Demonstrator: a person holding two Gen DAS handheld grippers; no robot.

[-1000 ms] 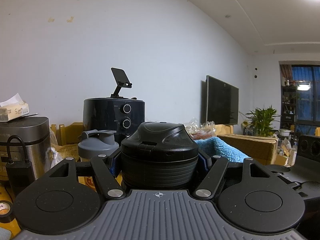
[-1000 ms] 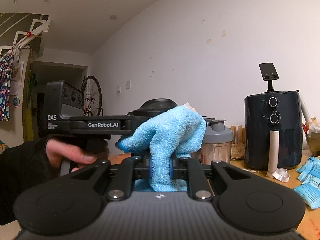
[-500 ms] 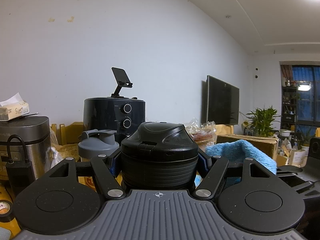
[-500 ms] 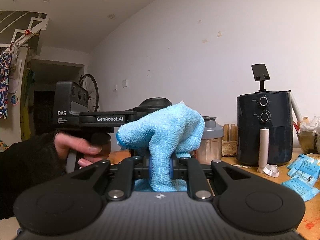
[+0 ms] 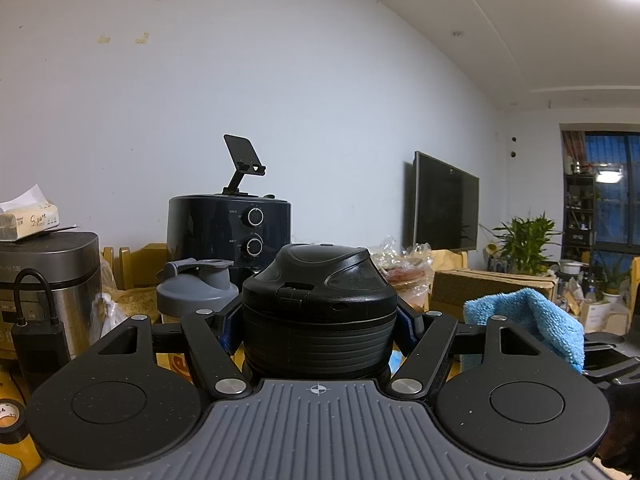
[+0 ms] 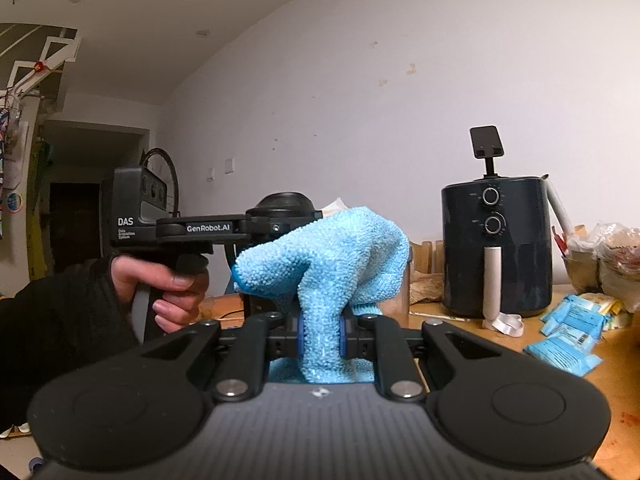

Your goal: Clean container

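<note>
Your left claw point(image 5: 320, 320) is clenched on the black container point(image 5: 318, 312) and holds it upright above the counter point(image 6: 600, 368). Your right claw point(image 6: 320, 336) pinches the blue cloth point(image 6: 324, 264), which bulges just beside the container, apparently not touching it. You seem to be in the wiping step. Next, I think, press the cloth on the container's side and rub around it.

2 tongs: left tongs point(image 5: 318, 328), right tongs point(image 6: 320, 338). 1 black container point(image 5: 318, 312), 1 blue cloth point(image 6: 332, 256). 1 air fryer point(image 6: 496, 248) w/ 2 knobs, 1 phone stand point(image 6: 486, 146) on top. 1 grey shaker bottle point(image 5: 192, 290), 1 rice cooker point(image 5: 48, 280), 1 TV point(image 5: 446, 202). Approx. 4 blue packets point(image 6: 568, 332) on table point(image 6: 616, 376).
</note>
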